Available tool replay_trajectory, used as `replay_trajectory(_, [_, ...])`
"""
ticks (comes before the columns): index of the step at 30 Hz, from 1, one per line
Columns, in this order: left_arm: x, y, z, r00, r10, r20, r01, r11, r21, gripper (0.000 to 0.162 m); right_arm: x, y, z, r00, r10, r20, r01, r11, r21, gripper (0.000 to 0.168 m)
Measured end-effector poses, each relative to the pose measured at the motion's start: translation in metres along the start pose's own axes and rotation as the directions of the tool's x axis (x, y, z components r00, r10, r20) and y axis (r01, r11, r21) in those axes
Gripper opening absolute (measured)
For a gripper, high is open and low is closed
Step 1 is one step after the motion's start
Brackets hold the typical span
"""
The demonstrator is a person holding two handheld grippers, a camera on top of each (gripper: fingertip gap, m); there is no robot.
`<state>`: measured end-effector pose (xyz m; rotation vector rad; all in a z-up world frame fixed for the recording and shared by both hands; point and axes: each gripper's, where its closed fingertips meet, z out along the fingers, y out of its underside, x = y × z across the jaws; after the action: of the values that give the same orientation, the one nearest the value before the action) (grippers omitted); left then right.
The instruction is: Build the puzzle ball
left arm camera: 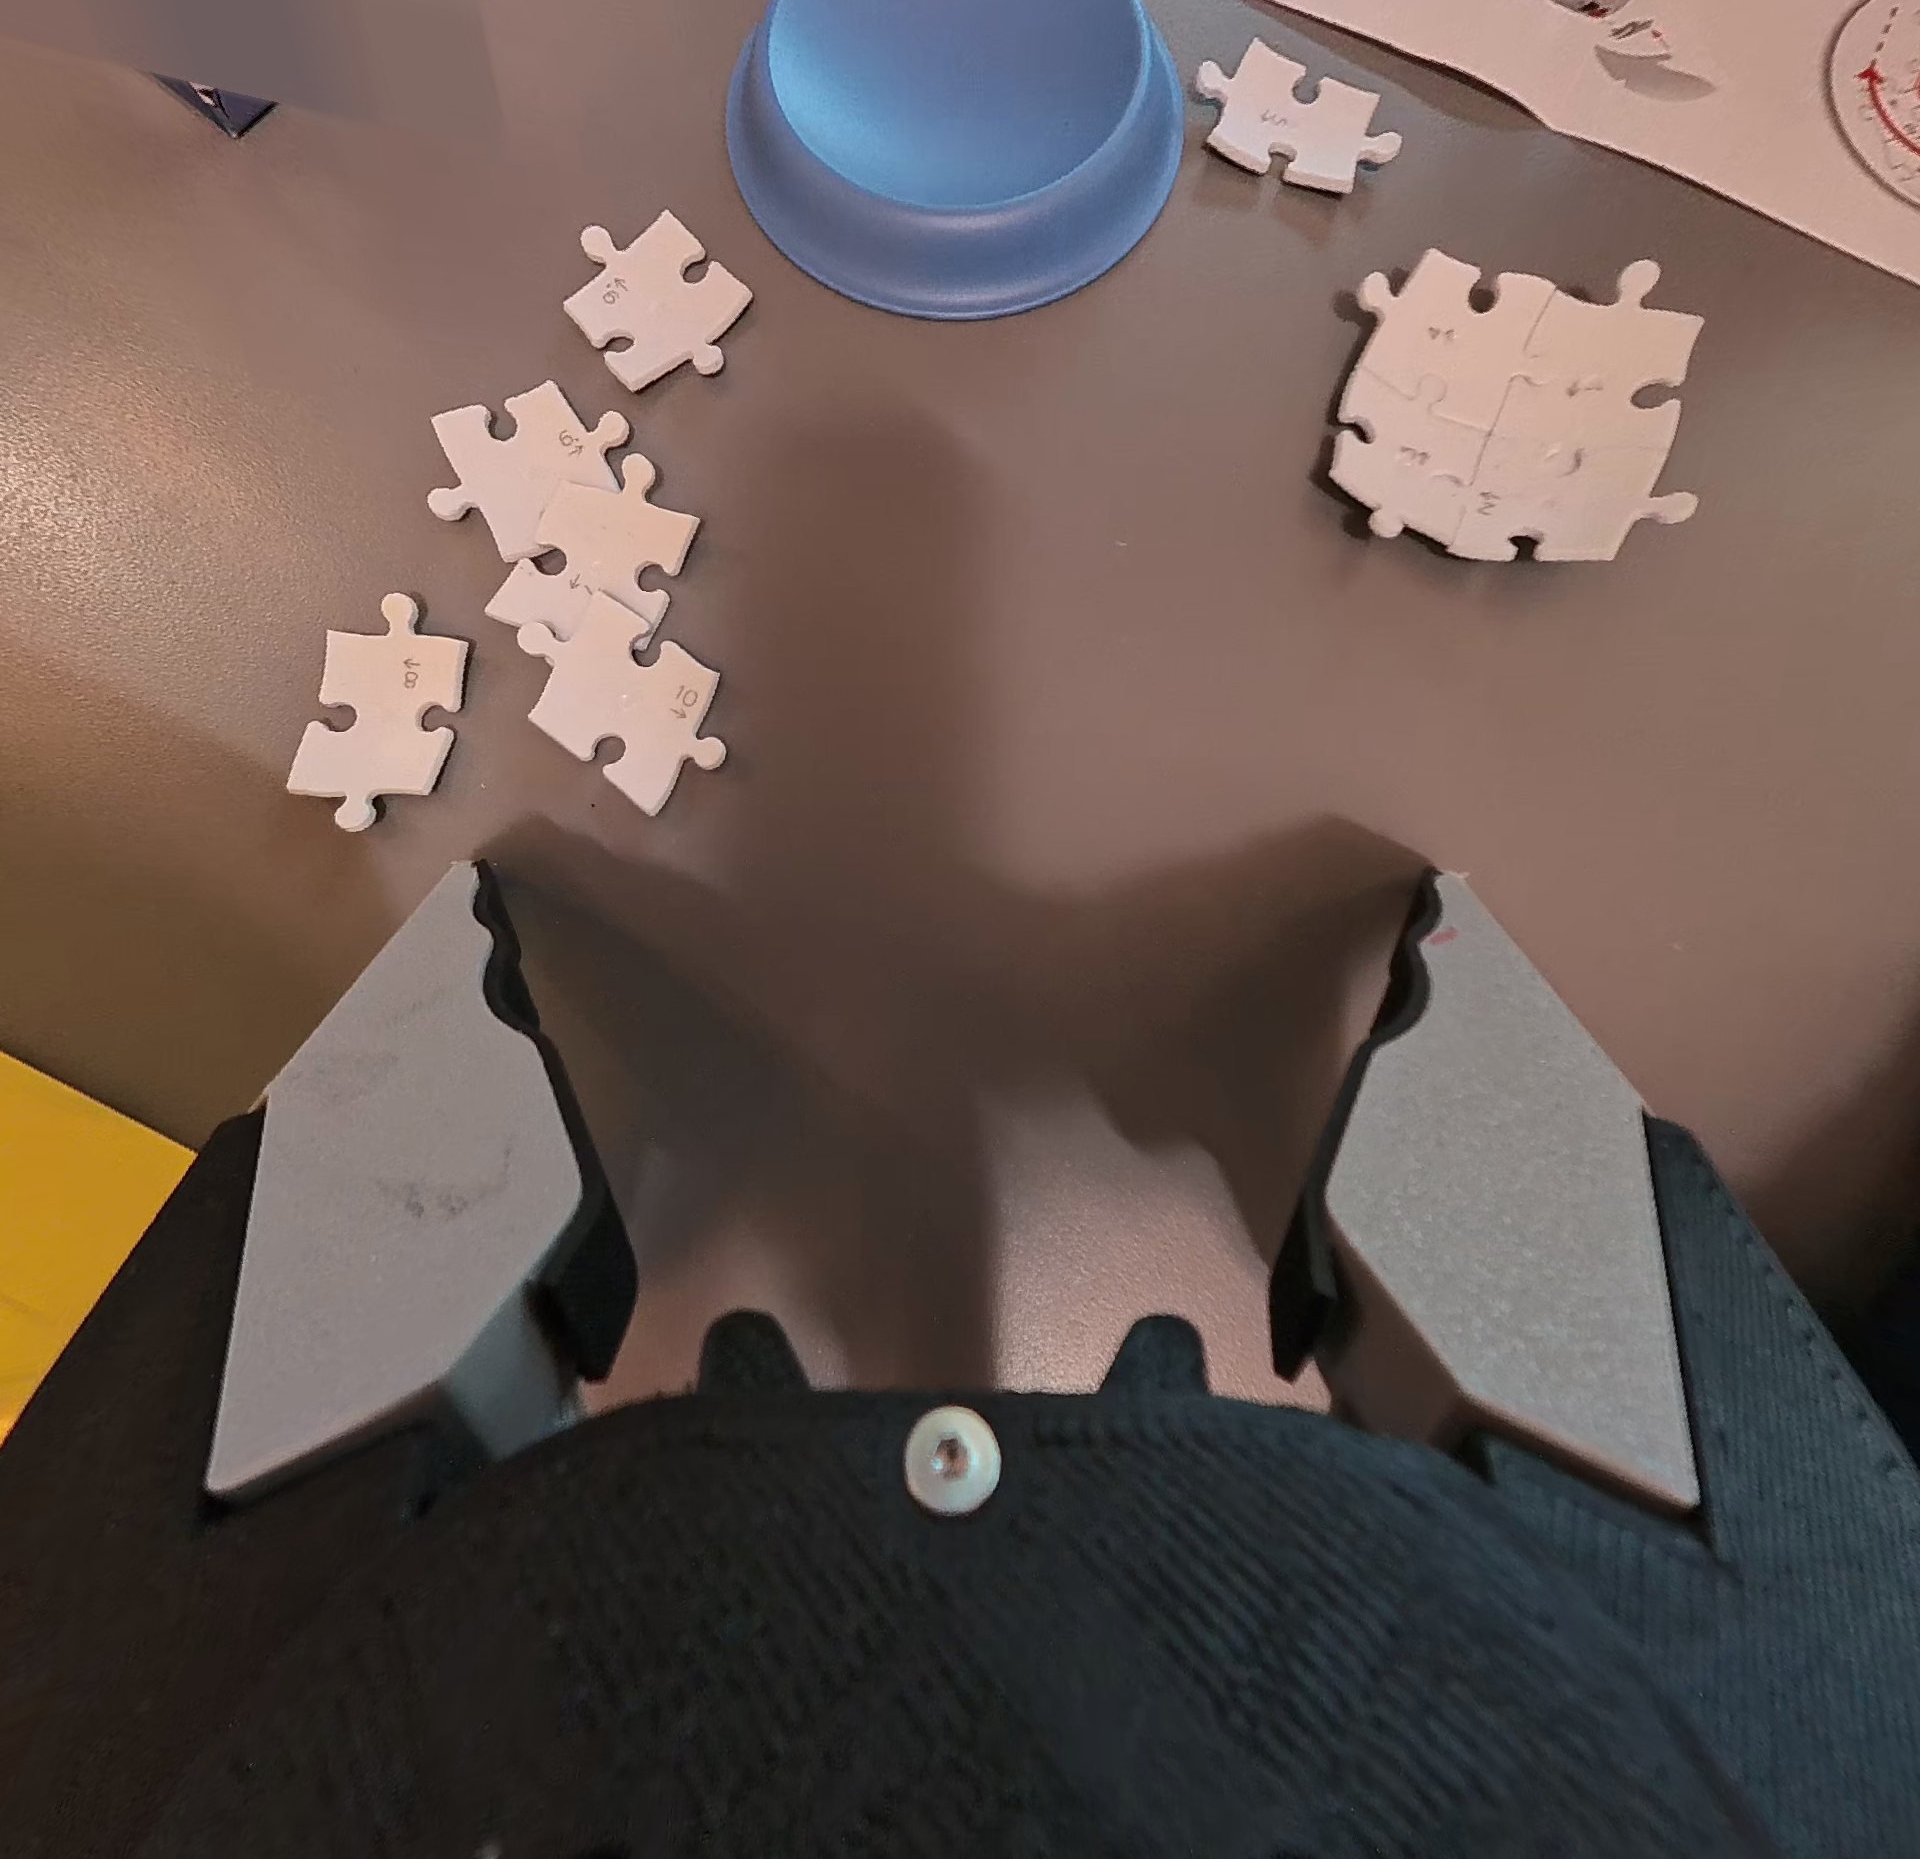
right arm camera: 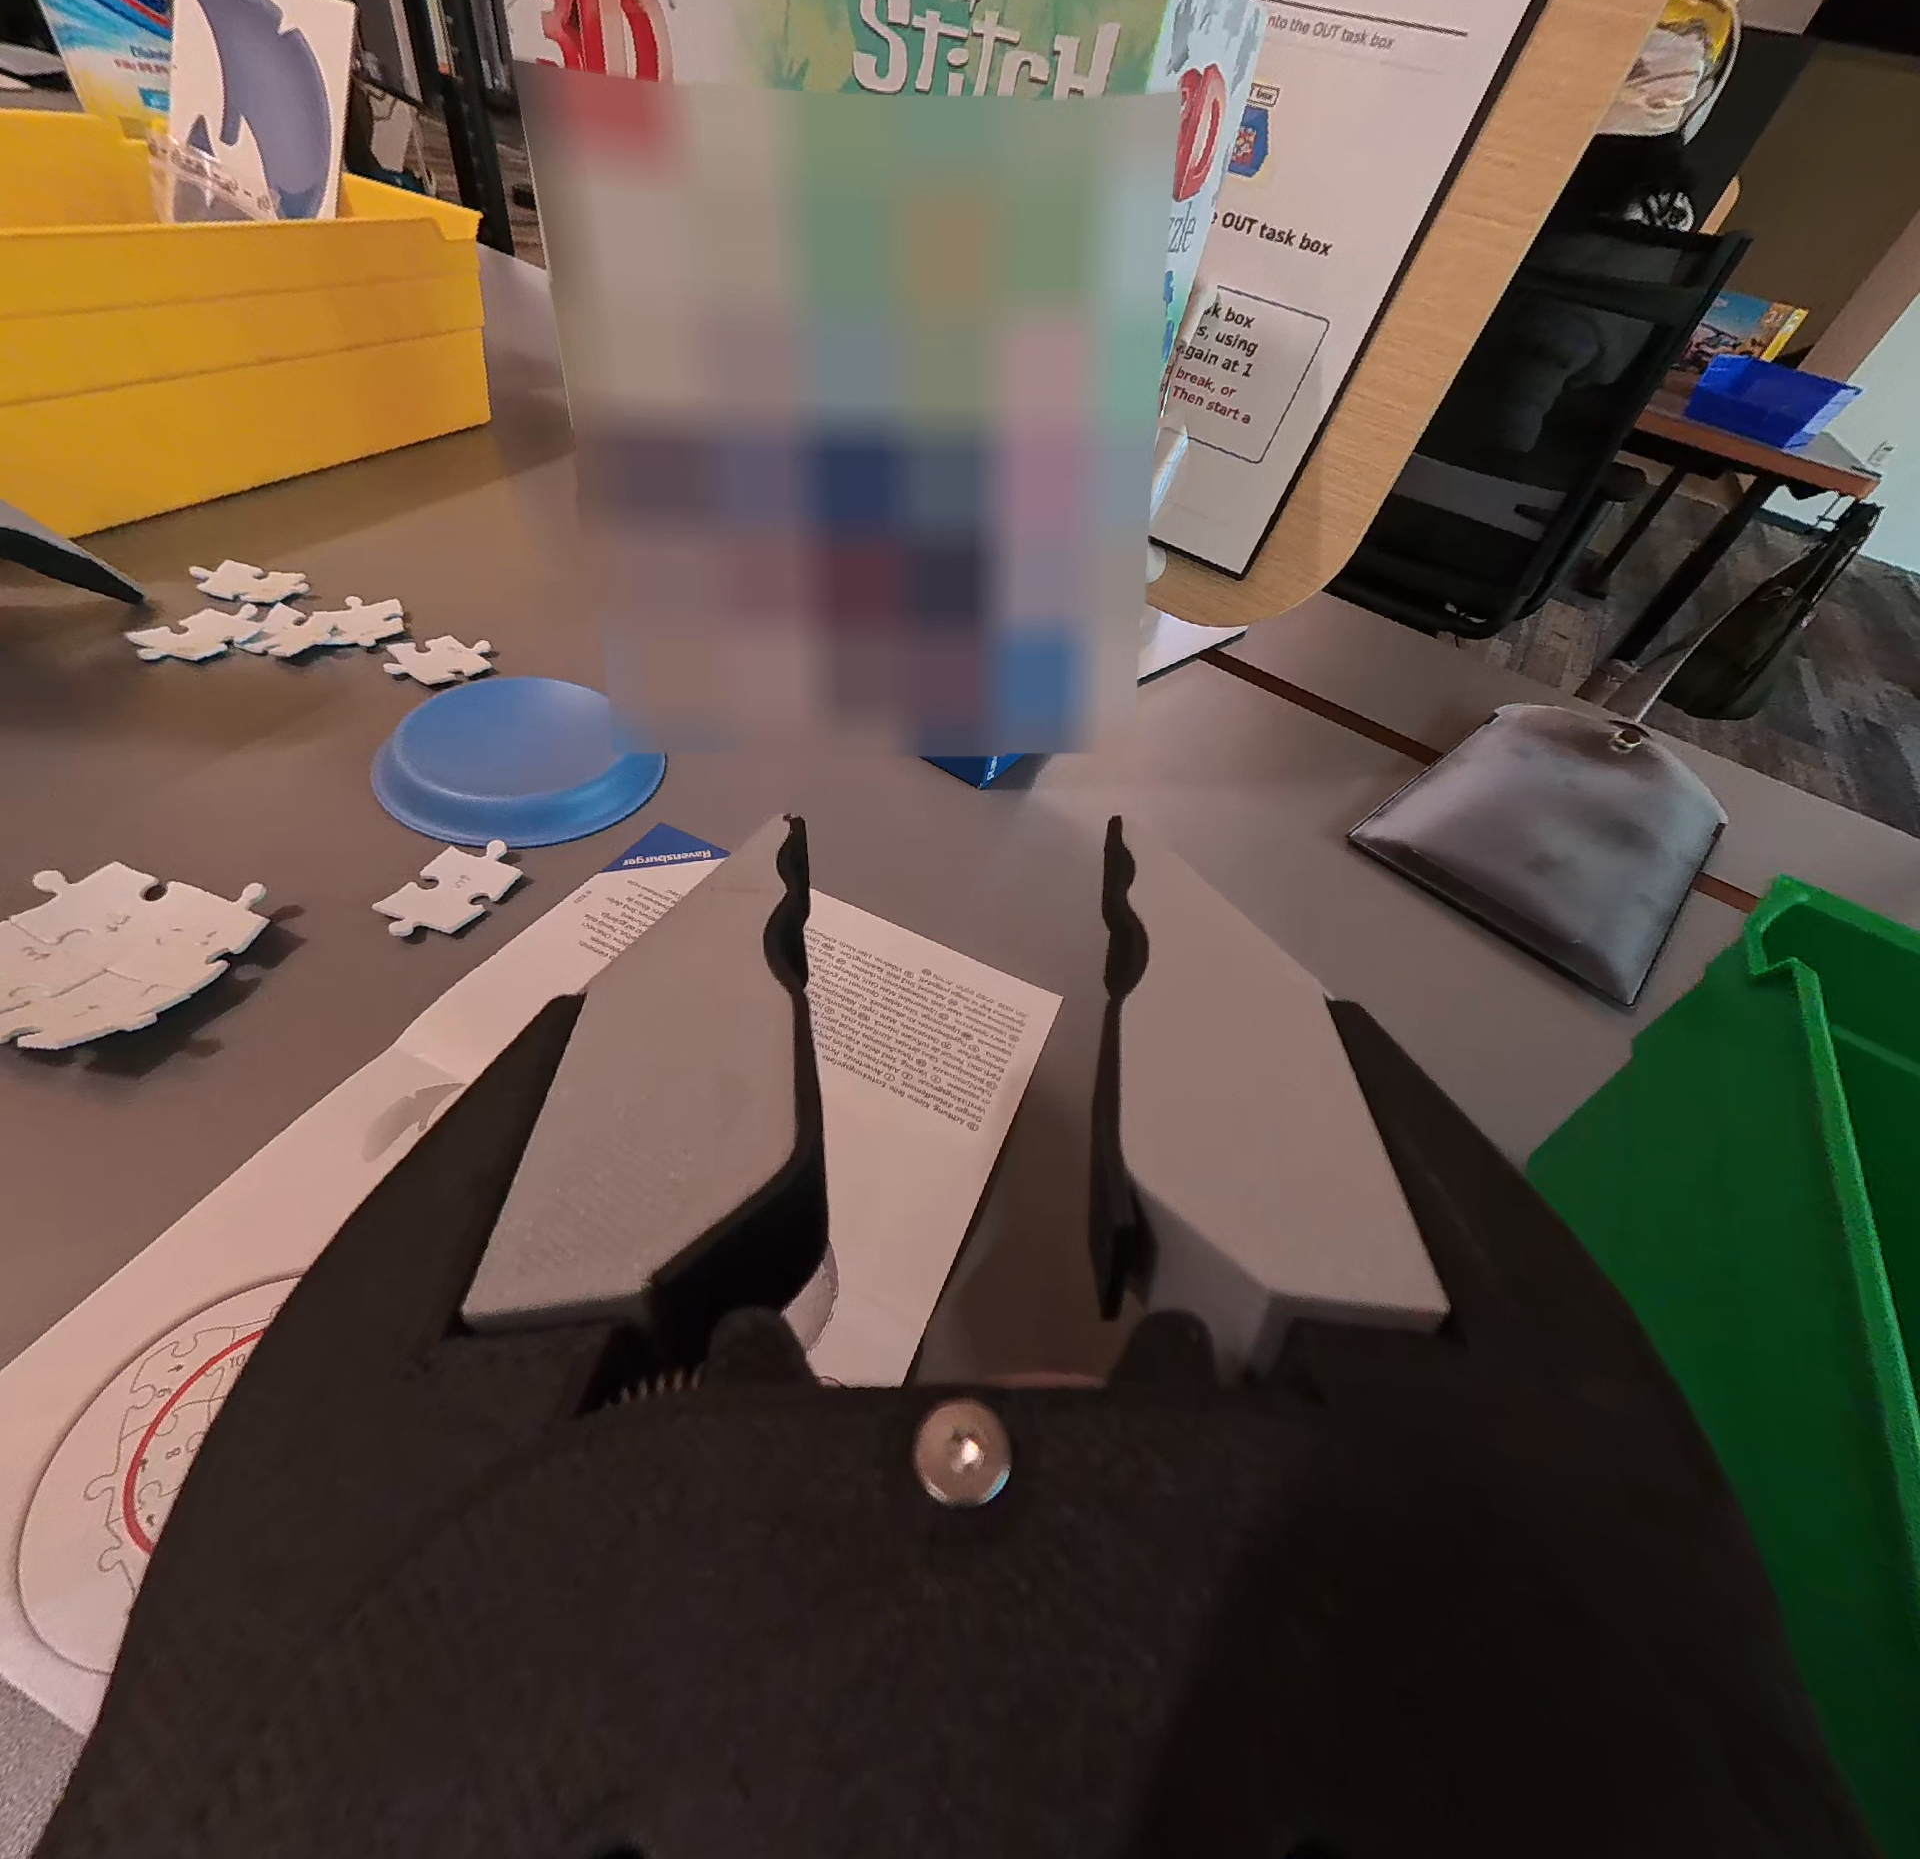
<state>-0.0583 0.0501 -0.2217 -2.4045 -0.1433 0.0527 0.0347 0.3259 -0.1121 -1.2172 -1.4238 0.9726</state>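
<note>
A joined patch of several white curved puzzle pieces [left arm camera: 1517, 412] lies on the grey table at the right; it also shows at the left in the right wrist view [right arm camera: 114, 952]. Several loose white pieces [left arm camera: 582, 583] lie in a heap at the left. One single piece [left arm camera: 1294, 116] lies beside a blue round stand [left arm camera: 956, 136], which the right wrist view shows too [right arm camera: 514, 765]. My left gripper [left arm camera: 956, 874] is wide open and empty above the table, nearer than the pieces. My right gripper [right arm camera: 951, 833] is open and empty above a paper instruction sheet [right arm camera: 914, 1030].
The instruction sheet [left arm camera: 1662, 53] reaches the far right corner. A yellow bin [right arm camera: 229, 334] stands at the back left, the puzzle box [right arm camera: 852, 355] behind the stand, a green bin [right arm camera: 1766, 1290] at the right, a dark pouch [right arm camera: 1548, 853] beyond it. The single piece [left arm camera: 1294, 116] is about equally far from each gripper, around 15 cm. My right wrist view [right arm camera: 444, 884] looks at it from another angle.
</note>
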Motion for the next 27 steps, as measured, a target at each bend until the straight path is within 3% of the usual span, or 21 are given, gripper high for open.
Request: replay_trajectory(27, [0.0002, -0.0002, -0.0001, 1.0, 0.0, 0.0, 0.0, 1.0, 0.0, 0.159, -0.009, 0.0015, 0.0013, 0.999, 0.004, 0.05, -0.004, 1.0, -0.009, 0.055])
